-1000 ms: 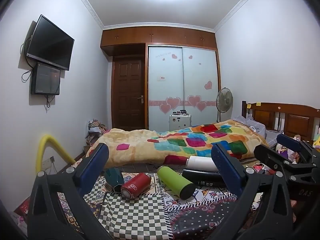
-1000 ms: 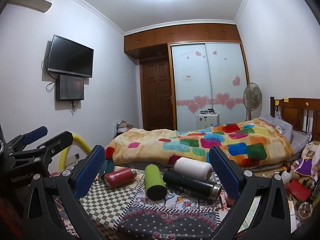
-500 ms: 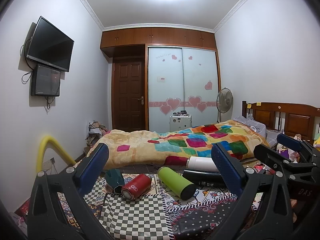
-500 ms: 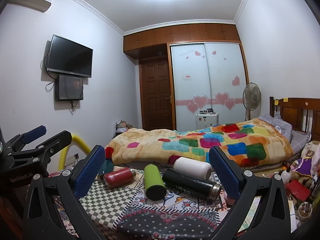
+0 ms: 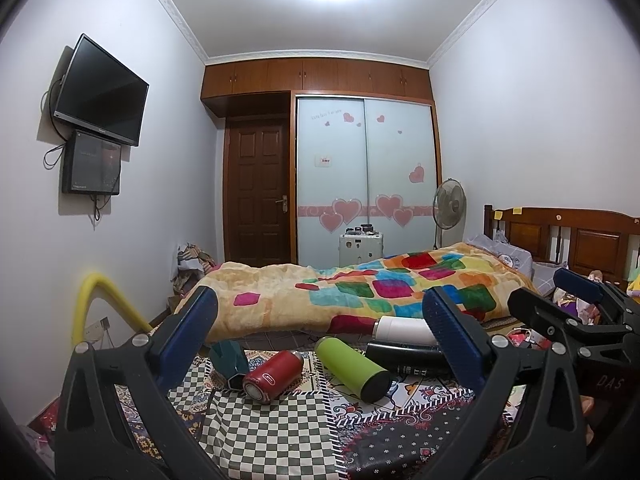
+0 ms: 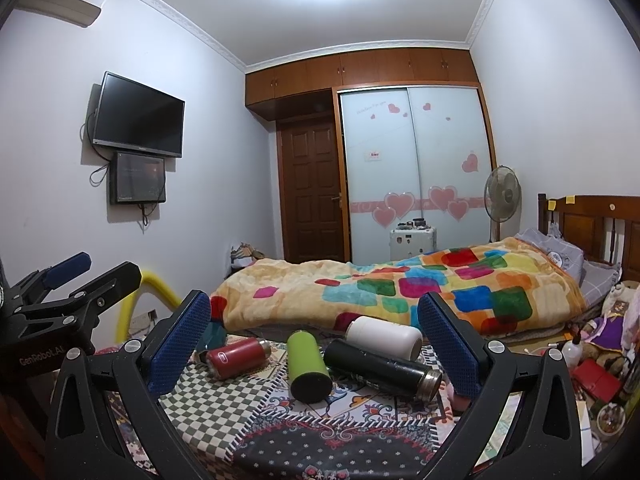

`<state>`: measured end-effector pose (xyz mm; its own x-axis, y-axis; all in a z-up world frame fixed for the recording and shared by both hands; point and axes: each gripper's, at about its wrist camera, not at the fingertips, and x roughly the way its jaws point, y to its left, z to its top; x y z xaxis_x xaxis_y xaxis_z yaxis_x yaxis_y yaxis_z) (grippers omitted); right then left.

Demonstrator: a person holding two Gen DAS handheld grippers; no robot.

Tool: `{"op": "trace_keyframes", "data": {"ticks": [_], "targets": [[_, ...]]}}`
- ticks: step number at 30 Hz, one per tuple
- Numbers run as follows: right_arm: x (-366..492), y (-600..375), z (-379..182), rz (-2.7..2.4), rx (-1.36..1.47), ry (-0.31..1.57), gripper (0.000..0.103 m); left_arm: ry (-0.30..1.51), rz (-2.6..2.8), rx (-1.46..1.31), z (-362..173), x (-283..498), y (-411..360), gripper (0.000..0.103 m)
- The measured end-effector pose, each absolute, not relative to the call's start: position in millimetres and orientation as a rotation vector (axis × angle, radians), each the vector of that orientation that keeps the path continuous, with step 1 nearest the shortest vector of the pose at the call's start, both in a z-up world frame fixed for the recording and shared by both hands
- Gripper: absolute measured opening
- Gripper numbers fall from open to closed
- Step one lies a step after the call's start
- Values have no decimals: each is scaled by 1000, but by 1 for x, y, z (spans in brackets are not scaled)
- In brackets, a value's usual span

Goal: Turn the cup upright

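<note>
Several cups lie on their sides on a patterned cloth [image 5: 276, 432]: a dark teal faceted cup [image 5: 229, 361], a red bottle [image 5: 273, 371], a green bottle [image 5: 352, 368], a black flask [image 5: 404, 358] and a white cup [image 5: 402, 330]. In the right wrist view they show too: the red bottle [image 6: 238, 357], the green bottle [image 6: 307, 366], the black flask [image 6: 380, 367] and the white cup [image 6: 383, 337]. My left gripper [image 5: 320, 344] is open and empty, short of the cups. My right gripper [image 6: 314, 344] is open and empty, also short of them.
A bed with a colourful blanket [image 5: 360, 292] lies behind the cups. A yellow curved tube [image 5: 96, 312] stands at the left. Cluttered items [image 6: 592, 376] sit at the right. A door [image 5: 256, 188] and wardrobe [image 5: 364, 176] are at the far wall.
Both views have shifted only slightly; the cups appear a touch lower and nearer. Both grippers stay open and empty.
</note>
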<state>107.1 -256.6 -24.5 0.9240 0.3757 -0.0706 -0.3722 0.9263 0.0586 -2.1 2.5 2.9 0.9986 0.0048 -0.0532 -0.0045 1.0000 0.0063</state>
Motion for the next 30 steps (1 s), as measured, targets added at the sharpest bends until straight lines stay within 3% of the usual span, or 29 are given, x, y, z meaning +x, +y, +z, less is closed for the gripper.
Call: {"op": "trace_keyframes", "data": {"ticks": [30], "targets": [[100,-248,-23,401,38,57,103,33,19,-8,7,-7,8,103]]}}
